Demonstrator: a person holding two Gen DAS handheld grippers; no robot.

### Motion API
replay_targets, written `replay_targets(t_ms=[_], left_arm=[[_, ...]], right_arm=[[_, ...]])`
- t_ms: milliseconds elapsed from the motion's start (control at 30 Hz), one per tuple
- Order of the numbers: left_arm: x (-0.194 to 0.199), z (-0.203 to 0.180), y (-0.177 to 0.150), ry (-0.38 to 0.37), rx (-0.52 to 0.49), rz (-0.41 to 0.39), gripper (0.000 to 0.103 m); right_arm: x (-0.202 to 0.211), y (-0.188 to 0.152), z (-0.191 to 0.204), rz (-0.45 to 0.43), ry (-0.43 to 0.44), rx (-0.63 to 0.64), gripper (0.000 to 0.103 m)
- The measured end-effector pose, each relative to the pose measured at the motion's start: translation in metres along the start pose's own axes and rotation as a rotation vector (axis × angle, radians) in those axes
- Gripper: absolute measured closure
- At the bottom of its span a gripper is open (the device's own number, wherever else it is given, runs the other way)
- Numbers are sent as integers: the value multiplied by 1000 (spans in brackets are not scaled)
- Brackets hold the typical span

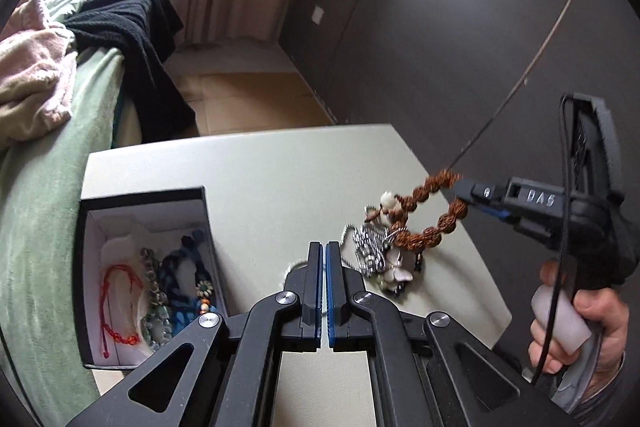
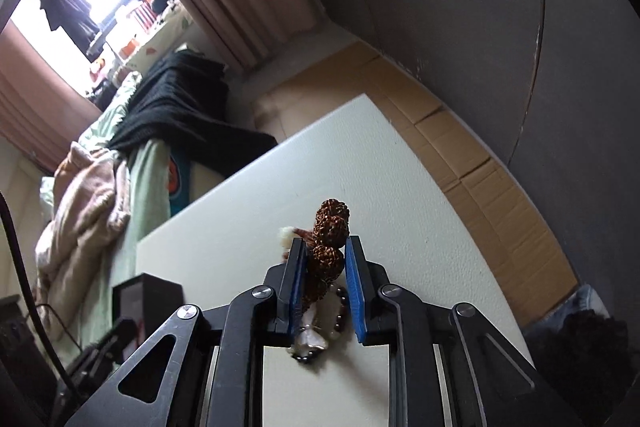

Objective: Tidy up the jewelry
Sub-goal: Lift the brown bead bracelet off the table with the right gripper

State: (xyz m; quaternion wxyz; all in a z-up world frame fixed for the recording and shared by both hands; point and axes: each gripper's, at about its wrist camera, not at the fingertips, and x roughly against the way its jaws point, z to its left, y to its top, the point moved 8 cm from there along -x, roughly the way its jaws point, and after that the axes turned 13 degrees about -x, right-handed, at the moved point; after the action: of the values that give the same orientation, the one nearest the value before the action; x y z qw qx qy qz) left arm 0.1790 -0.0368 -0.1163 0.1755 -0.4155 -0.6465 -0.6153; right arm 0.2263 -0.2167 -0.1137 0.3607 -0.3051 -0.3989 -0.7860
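Nearest in the left wrist view, the left gripper (image 1: 324, 259) is seen with its fingers closed together on nothing, poised over the counter (image 1: 260, 179). The black box (image 1: 144, 279), already holding a red cord bracelet (image 1: 120, 303) and blue beaded pieces (image 1: 188, 283), lies just left of those fingers, so the left hand is the nearer one to it. To the right, a heap of silver and shell jewelry (image 1: 380, 259) rests on the counter. Farther right, the brown seed-bead bracelet (image 1: 428, 215) is gripped at one bead by the right gripper (image 1: 466, 193), the loop trailing down-left toward the heap and the box; whether its lower end is clear of the heap cannot be told. In the right wrist view the bracelet (image 2: 326, 255) is pinched between the fingers of the right gripper (image 2: 326, 267), with most of its loop hidden.
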Motion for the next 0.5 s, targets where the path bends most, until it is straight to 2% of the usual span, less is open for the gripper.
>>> replay_targets(t_ms=[67, 133, 167, 200, 267, 367, 500], left_arm=[[-7, -3, -3, 4, -13, 39, 97], [-14, -5, -7, 3, -13, 66, 77], [-16, -5, -8, 4, -7, 71, 53], [-17, -4, -7, 10, 2, 66, 34], [-17, -6, -5, 19, 4, 38, 31], [-24, -15, -7, 11, -19, 49, 31], [-45, -24, -15, 79, -69, 101, 31]], right_arm=[[3, -1, 4, -7, 8, -3, 82], [5, 0, 7, -10, 11, 1, 82], [6, 0, 9, -8, 20, -3, 82], [6, 0, 11, -8, 28, -7, 82], [13, 2, 14, -14, 50, -10, 82], [23, 7, 15, -30, 90, -11, 82], [36, 13, 14, -50, 133, -18, 82]])
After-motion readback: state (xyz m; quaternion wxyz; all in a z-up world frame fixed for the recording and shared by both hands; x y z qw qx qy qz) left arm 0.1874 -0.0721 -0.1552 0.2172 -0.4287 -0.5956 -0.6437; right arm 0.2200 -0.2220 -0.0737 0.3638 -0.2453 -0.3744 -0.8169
